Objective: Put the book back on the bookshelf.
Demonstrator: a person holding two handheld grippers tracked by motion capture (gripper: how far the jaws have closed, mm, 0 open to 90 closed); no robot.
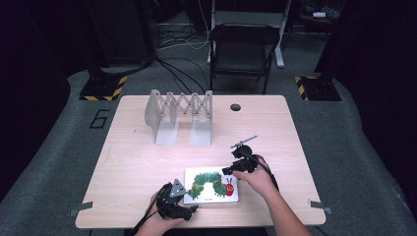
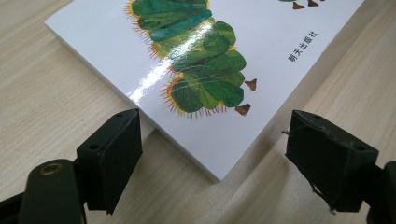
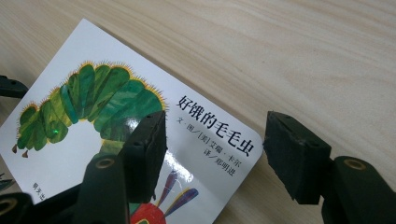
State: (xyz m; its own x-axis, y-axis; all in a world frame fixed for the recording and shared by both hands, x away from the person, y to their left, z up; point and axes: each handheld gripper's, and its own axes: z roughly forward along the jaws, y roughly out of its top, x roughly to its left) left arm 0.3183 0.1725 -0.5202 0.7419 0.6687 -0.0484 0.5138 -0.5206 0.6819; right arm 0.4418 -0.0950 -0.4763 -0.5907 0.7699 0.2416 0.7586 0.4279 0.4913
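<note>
Between both open grippers, book (image 1: 211,185)
</note>
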